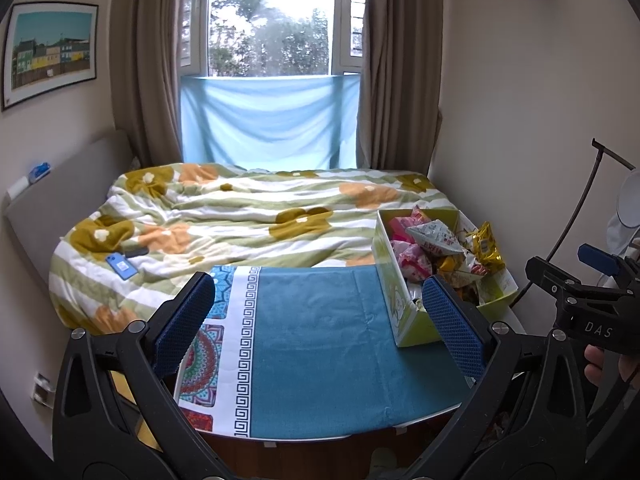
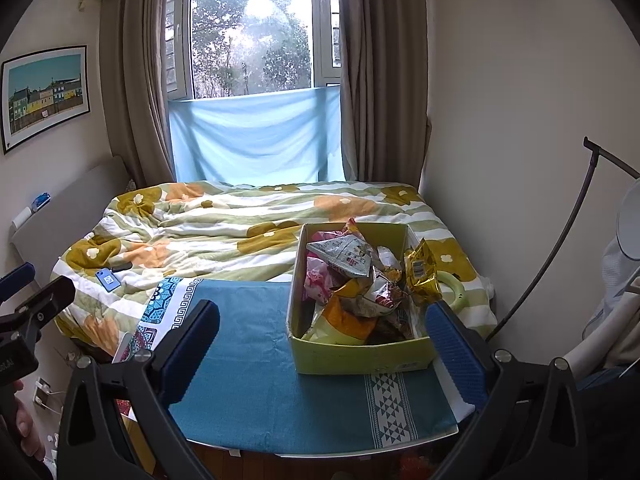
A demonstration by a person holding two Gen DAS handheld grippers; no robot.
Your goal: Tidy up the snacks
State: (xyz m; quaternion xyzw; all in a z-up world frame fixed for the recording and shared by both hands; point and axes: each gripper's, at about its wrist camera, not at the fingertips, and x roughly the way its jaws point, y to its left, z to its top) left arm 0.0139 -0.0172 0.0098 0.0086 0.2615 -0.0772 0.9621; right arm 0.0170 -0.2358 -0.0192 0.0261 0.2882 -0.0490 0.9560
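A yellow-green cardboard box [image 2: 360,354] stands on the right part of a teal cloth [image 2: 256,380] on a small table. It shows at the right in the left wrist view [image 1: 394,280]. It holds several snack bags: a grey-white one [image 2: 344,258] on top, pink ones [image 2: 316,276], an orange one [image 2: 344,316]. A gold bag [image 2: 420,272] leans over the box's right wall. My left gripper [image 1: 320,320] is open and empty above the teal cloth [image 1: 320,344], left of the box. My right gripper [image 2: 324,340] is open and empty, with the box's near wall between its fingers.
A bed with a flowered duvet [image 2: 224,228] lies behind the table. A blue card [image 2: 107,280] and a dark object lie on it at the left. A lamp stand [image 2: 560,240] and a white fan stand at the right. A wall rises right of the box.
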